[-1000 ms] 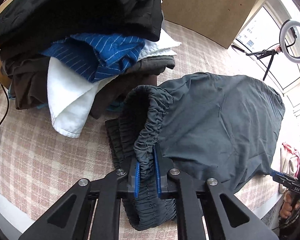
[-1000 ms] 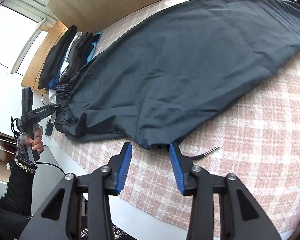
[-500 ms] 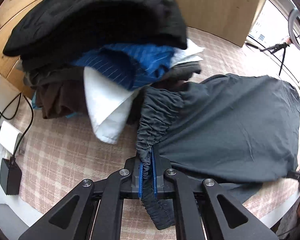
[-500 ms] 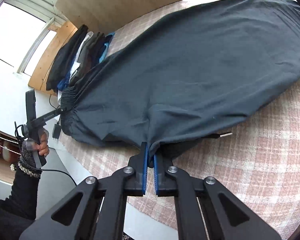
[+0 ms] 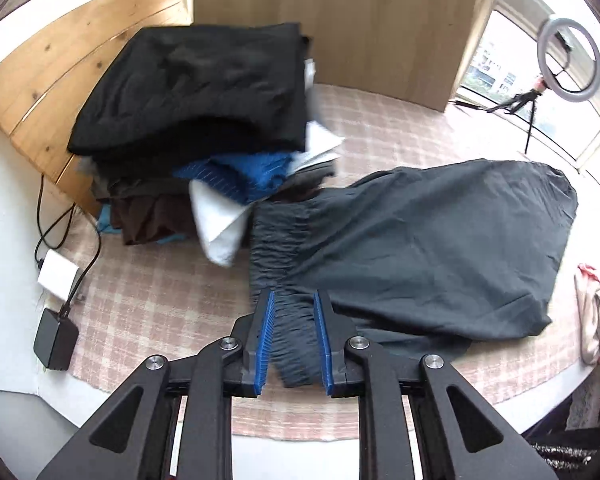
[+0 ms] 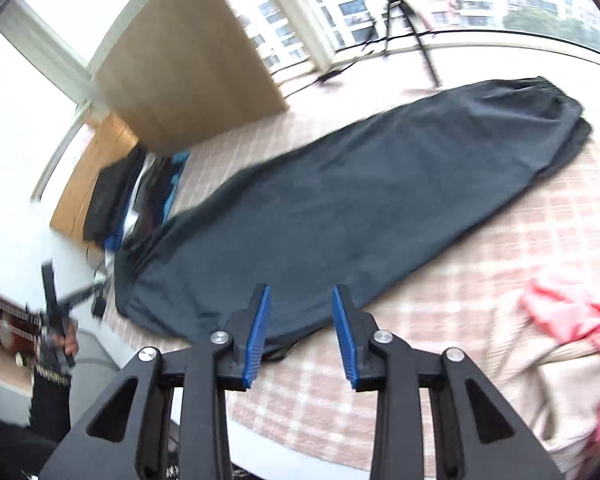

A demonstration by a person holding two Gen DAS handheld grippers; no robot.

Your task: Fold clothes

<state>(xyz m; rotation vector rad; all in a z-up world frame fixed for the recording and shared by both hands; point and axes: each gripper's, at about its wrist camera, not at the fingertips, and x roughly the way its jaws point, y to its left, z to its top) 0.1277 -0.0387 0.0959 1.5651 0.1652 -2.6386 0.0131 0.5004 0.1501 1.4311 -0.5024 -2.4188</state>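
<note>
Dark grey trousers (image 5: 420, 240) lie folded lengthwise on the pink checked cloth (image 5: 148, 300), also in the right wrist view (image 6: 340, 200). The elastic waistband (image 5: 284, 248) points toward my left gripper (image 5: 294, 310). That gripper is open, its blue pads on either side of the waistband's end without pinching it. My right gripper (image 6: 300, 300) is open and empty, raised above the trousers' near edge. The leg cuffs (image 6: 556, 104) lie at the far right.
A stack of folded clothes (image 5: 204, 120) sits just behind the waistband against a wooden board (image 5: 72, 76). A charger and cable (image 5: 56, 336) lie at the left edge. Pink and cream garments (image 6: 572, 340) lie at the right. A ring light on a tripod (image 5: 568, 60) stands by the window.
Both grippers have opened and let go of the trousers, which now lie flat. Both have pulled back and upward; the right wrist view is blurred with motion.
</note>
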